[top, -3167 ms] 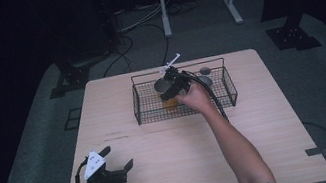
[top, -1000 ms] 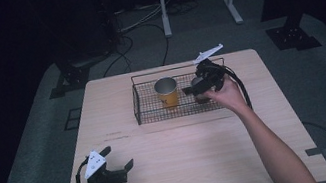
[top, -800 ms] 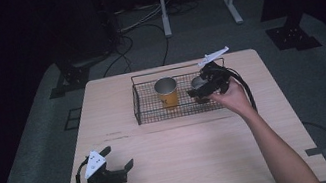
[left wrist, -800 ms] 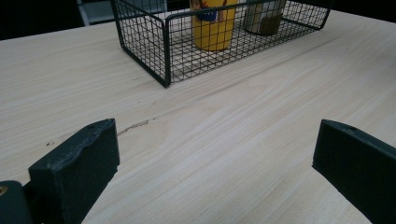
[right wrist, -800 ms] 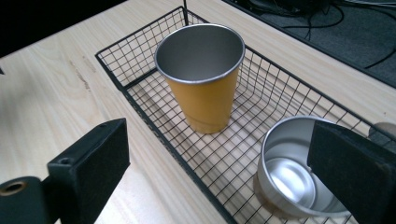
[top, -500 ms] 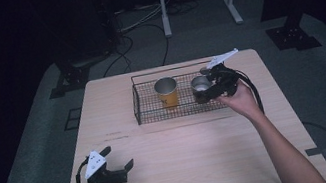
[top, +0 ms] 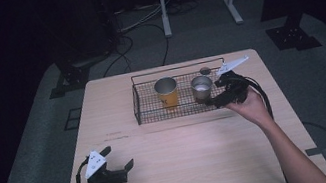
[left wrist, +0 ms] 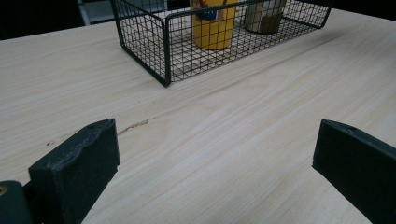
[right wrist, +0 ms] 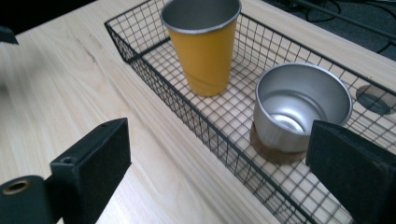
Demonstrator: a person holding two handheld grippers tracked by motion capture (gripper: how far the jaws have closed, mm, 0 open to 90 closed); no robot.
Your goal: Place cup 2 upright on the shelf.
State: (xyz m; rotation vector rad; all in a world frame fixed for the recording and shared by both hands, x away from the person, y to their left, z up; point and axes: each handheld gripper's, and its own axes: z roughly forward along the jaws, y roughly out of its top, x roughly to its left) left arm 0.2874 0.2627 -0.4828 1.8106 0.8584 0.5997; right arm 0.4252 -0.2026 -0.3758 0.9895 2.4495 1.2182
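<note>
The right gripper (top: 222, 92), jaws now apart, has released the short steel cup (right wrist: 299, 109) upright inside the black wire basket (right wrist: 154, 77), so placement looks complete.

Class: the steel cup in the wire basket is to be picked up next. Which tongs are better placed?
Right. The right tongs hang open beside the steel cup at the wire basket; the left tongs sit at the table's near edge.

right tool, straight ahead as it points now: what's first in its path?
Most likely the near wall of the wire basket, then the short steel cup inside it. The right tool is open, angled down over that wall; depth is unclear.
</note>
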